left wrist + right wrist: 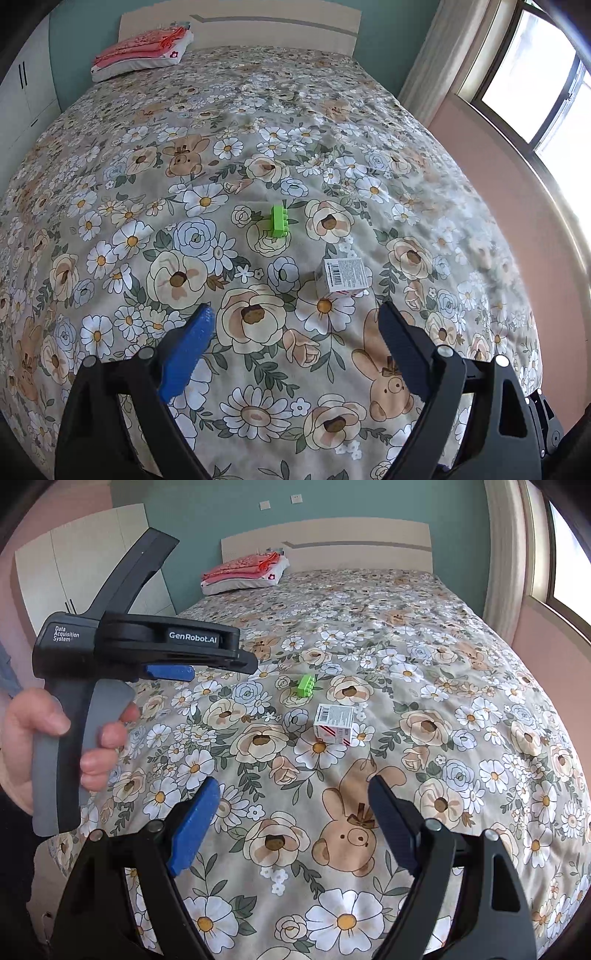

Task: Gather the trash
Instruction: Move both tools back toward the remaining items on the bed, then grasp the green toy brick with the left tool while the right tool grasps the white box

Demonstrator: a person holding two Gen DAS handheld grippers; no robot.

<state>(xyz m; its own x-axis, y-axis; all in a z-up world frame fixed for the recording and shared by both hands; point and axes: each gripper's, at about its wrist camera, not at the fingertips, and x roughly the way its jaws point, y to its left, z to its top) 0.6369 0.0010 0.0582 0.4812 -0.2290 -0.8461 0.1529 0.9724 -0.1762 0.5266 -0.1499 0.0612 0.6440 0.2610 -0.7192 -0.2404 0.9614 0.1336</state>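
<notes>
A: Both tools, the right tool (293, 794) and the left tool (295, 317), hang empty over the floral bed (110, 184), fingers spread apart.

B: Left tool's housing reads "GenRobot.AI, Data Acquisition System." Ahead lies a barcoded carton (334, 725); beyond, a green toy brick (306, 685).

One green brick (279, 220), one small box (342, 277), one pillow (142, 55), two grippers (295, 332)

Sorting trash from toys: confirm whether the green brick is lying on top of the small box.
No: the green brick lies on the bedspread apart from the small box, with floral fabric showing between them.
</notes>
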